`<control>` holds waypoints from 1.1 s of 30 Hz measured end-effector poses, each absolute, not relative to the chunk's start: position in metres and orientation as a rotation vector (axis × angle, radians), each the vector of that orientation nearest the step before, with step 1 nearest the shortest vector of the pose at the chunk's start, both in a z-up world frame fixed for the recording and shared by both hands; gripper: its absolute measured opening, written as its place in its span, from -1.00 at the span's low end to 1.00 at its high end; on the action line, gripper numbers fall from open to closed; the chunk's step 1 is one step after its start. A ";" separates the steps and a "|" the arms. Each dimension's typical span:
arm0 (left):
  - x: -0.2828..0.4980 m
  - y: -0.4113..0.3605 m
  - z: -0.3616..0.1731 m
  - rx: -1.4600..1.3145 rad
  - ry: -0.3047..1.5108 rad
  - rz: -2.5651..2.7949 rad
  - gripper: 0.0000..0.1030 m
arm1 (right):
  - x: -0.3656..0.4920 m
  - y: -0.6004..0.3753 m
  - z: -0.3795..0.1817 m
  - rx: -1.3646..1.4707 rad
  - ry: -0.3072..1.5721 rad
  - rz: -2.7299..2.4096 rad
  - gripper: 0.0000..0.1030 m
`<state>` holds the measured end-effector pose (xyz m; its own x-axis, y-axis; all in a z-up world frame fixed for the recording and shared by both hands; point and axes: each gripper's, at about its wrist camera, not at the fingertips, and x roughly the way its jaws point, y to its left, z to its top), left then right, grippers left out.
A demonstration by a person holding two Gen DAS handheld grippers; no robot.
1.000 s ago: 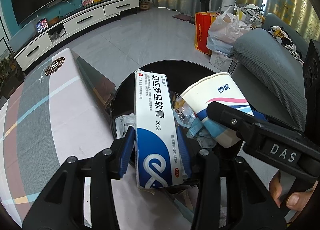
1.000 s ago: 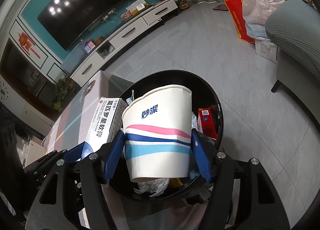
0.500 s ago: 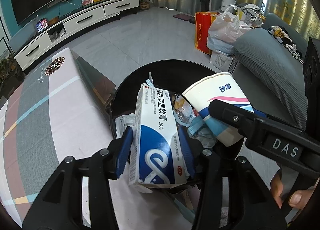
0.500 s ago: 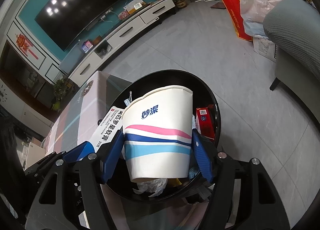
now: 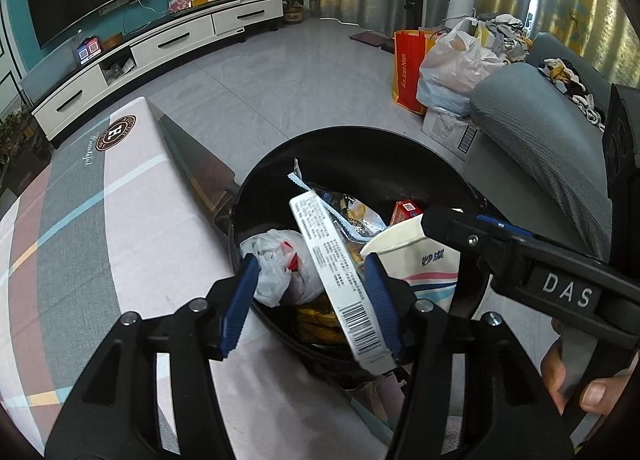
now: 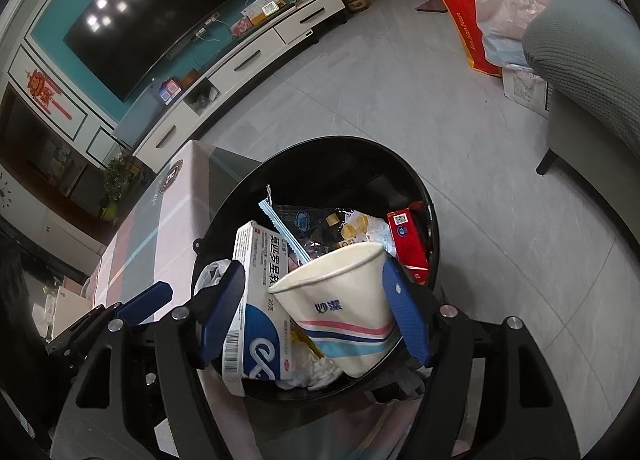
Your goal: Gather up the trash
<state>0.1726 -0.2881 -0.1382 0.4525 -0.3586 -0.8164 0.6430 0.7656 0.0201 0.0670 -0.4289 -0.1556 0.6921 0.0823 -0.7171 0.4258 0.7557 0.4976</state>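
The left gripper (image 5: 310,300) is angling steeply downward, its blue-padded jaws opening, with a white medicine box (image 5: 340,280) leaning loosely between them. The right gripper (image 6: 316,316) is angling down beside it, jaws opening too, a tilted paper cup (image 6: 344,308) between its pads. The person's right hand (image 5: 576,380) is gripping that tool's handle.
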 end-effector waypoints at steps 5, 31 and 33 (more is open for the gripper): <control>0.173 -0.285 -0.136 0.343 0.903 -0.628 0.23 | 0.067 -0.427 -0.151 0.700 0.792 -0.210 0.37; 0.136 -0.217 -0.080 0.294 0.873 -0.512 0.94 | 0.022 -0.395 -0.096 0.536 0.832 -0.261 0.94; 0.129 -0.205 -0.068 0.280 0.863 -0.496 0.94 | 0.015 -0.390 -0.084 0.511 0.827 -0.265 0.94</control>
<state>0.1293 -0.2046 -0.0676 0.5468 -0.3019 -0.7809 0.5231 0.8515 0.0371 0.0149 -0.3901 -0.0844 0.6535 -0.0282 -0.7564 0.4167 0.8477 0.3284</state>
